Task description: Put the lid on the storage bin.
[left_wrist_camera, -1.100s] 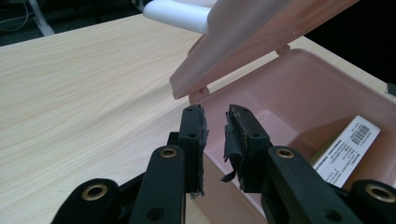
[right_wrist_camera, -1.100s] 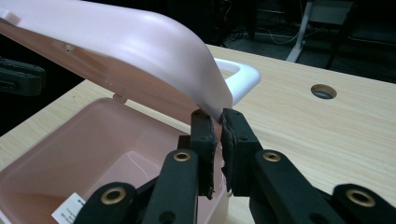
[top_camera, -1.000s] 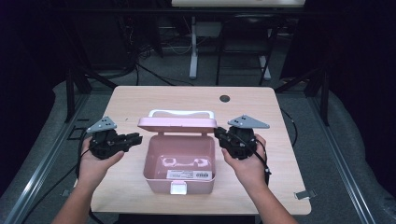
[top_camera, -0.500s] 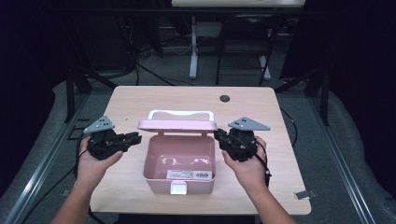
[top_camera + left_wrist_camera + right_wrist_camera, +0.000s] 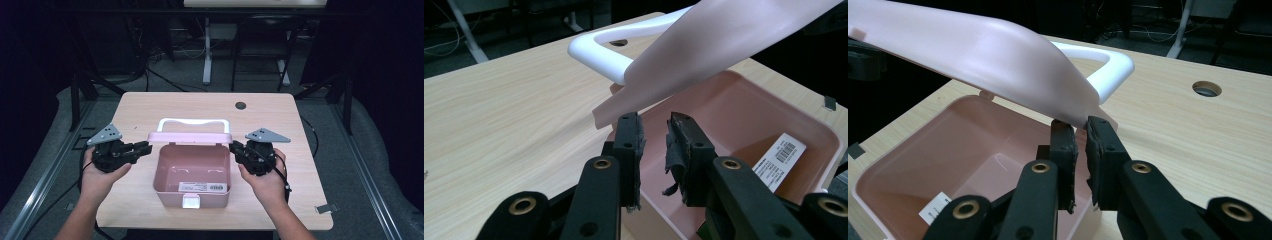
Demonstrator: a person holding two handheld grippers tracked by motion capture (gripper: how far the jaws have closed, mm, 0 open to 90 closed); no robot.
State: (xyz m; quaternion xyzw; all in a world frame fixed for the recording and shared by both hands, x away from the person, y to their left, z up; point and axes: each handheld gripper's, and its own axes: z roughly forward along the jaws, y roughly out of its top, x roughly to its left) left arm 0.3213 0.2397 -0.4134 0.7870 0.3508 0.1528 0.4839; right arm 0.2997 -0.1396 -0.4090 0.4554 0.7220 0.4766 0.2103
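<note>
Pink box [image 5: 192, 172] is sitting open at the near middle of the counter [image 5: 150, 107], its lid [image 5: 190, 137] tilting up over the far rim with a white handle [image 5: 194, 122] on its far side. A label [image 5: 202, 187] is lying on the box floor. Left claw [image 5: 145, 148] is hovering at the lid's left corner, its jaws standing slightly apart with the corner just beyond the tips, not pinching it in the left gripper view. Right claw [image 5: 233, 146] is meeting the lid's right corner; its jaws are nearly pressed together, the corner resting at the tips [image 5: 1063, 131], though whether they are pinching it is unclear. A round hole [image 5: 241, 105] is showing in the far counter.
</note>
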